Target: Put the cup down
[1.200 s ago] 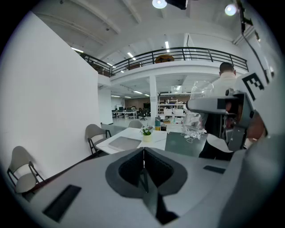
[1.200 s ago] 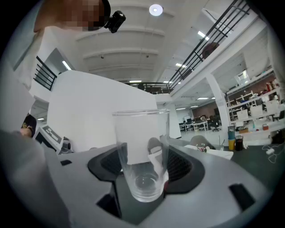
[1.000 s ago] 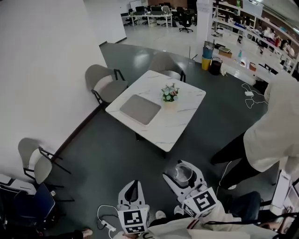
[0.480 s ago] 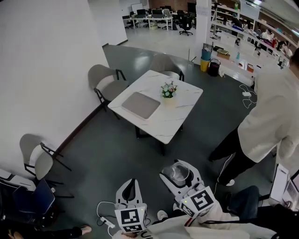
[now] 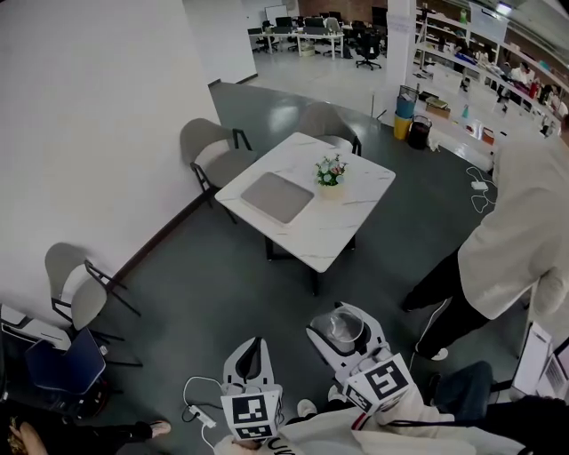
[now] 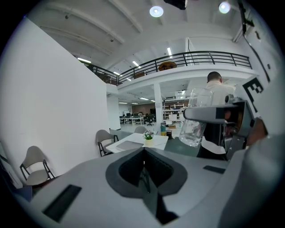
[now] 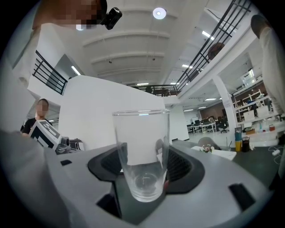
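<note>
The right gripper (image 5: 344, 323) holds a clear glass cup (image 7: 141, 153) upright between its widely spread fingers, in the air above the dark floor (image 5: 222, 302) and well short of the white marble surface (image 5: 347, 233), while the left gripper (image 6: 143, 173) beside it has its fingers pressed together, empty.

A dark grey floor (image 5: 213, 284) is bounded on the left by a plain white wall (image 5: 80, 115). Near its middle a square white marble-patterned table (image 5: 347, 220) is set, with a flat grey pad (image 5: 276, 196) and a small pot of flowers (image 5: 331, 171) laid on it. A grey shell chair (image 5: 209, 151) is drawn up at the table and another (image 5: 76, 289) is placed by the wall near a blue chair (image 5: 58, 369). Brightly lit office desks (image 5: 298, 35) and shelving (image 5: 480, 58) are seen beyond, with a railed mezzanine (image 6: 178, 60) and round ceiling lamps (image 6: 156, 11) overhead.
</note>
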Demonstrator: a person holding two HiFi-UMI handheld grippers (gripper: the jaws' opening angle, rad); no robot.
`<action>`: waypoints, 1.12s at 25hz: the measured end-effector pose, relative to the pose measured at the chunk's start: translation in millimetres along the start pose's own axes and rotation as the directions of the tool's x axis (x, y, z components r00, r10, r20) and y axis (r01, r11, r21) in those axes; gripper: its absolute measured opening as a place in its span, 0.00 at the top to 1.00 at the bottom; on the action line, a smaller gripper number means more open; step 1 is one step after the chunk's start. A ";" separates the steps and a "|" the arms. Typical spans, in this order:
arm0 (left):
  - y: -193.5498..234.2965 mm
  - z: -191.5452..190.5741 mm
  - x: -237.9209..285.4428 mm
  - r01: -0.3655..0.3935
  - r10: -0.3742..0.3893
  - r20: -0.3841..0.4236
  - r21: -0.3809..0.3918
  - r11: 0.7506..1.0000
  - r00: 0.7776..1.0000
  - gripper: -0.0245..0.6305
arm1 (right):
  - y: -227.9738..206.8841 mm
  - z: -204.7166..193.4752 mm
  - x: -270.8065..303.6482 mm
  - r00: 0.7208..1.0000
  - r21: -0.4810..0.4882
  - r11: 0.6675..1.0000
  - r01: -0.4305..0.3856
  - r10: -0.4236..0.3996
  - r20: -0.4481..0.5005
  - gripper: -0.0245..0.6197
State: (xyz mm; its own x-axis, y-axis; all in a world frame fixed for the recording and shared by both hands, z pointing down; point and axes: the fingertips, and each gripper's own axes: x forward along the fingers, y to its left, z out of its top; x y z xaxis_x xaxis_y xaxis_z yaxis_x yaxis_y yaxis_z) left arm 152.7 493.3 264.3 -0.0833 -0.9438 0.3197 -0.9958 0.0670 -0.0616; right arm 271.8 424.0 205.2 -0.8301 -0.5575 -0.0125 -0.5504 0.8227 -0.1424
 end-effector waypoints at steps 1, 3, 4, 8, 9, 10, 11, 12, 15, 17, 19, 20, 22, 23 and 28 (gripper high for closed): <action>-1.2 -0.5 1.3 -0.004 0.004 0.000 -0.001 1.000 1.000 0.95 | -1.8 -0.4 0.0 1.000 0.001 1.000 -0.005 0.005 0.001 0.53; -3.6 -0.6 3.6 -0.014 0.014 0.000 -0.001 1.000 1.000 0.95 | -5.7 -1.2 -0.4 1.000 0.004 1.000 -0.013 0.013 0.001 0.53; -5.0 0.3 5.0 -0.018 0.018 0.001 0.000 1.000 1.000 0.95 | -8.3 -1.1 -0.5 1.000 0.008 1.000 -0.017 0.017 0.001 0.53; -15.2 8.7 14.3 -0.034 0.034 0.010 0.004 0.999 0.999 0.95 | -23.3 0.1 -0.1 1.000 0.022 0.999 -0.029 0.029 0.000 0.53; -17.9 10.0 16.5 -0.038 0.038 0.012 0.003 0.999 0.999 0.95 | -27.1 0.0 -0.4 0.999 0.022 0.999 -0.033 0.033 0.000 0.53; -20.3 10.8 18.6 -0.042 0.042 0.014 0.001 0.999 0.999 0.95 | -30.5 -0.4 -0.6 0.999 0.022 0.999 -0.036 0.036 -0.001 0.53; -22.5 11.3 20.8 -0.046 0.046 0.016 0.001 0.999 0.999 0.95 | -33.7 -0.8 -0.8 0.999 0.021 0.999 -0.039 0.039 -0.001 0.53; -24.6 11.7 23.0 -0.049 0.049 0.018 0.000 0.999 0.999 0.95 | -36.7 -1.3 -0.9 0.999 0.020 0.999 -0.042 0.042 -0.001 0.53; -30.4 14.0 27.5 -0.057 0.057 0.020 -0.002 0.998 0.998 0.95 | -43.2 -0.8 -2.2 0.999 0.020 0.998 -0.053 0.053 -0.005 0.53; -33.8 14.3 28.8 -0.059 0.059 0.020 -0.002 0.998 0.998 0.95 | -45.9 -0.7 -3.1 0.998 0.019 0.998 -0.059 0.059 -0.005 0.53; -37.3 12.0 31.0 -0.057 0.057 0.016 0.004 0.998 0.998 0.95 | -49.8 -3.1 -3.3 0.998 0.026 0.998 -0.062 0.062 -0.007 0.53; -38.4 10.3 32.6 -0.057 0.057 0.013 0.004 0.998 0.998 0.95 | -52.1 -4.5 -3.0 0.998 0.031 0.998 -0.062 0.062 -0.008 0.53; -39.0 9.4 36.8 -0.058 0.058 0.009 0.002 0.998 0.998 0.95 | -56.3 -5.8 -1.4 0.998 0.036 0.997 -0.064 0.064 -0.010 0.53; -38.9 10.7 39.3 -0.059 0.058 0.010 0.003 0.998 0.998 0.95 | -58.0 -5.7 -0.1 0.998 0.036 0.997 -0.064 0.065 -0.009 0.53; -32.8 14.4 51.7 -0.054 0.053 0.022 0.010 0.999 0.998 0.95 | -63.0 -7.9 11.8 0.998 0.034 0.997 -0.062 0.063 -0.003 0.53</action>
State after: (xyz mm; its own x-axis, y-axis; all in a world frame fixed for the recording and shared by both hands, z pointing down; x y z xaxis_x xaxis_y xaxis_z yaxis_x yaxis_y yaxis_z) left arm 181.6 437.7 269.3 -0.1355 -0.9459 0.2948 -0.9895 0.1142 -0.0884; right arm 295.9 366.5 221.8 -0.8631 -0.5046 -0.0182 -0.4942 0.8516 -0.1749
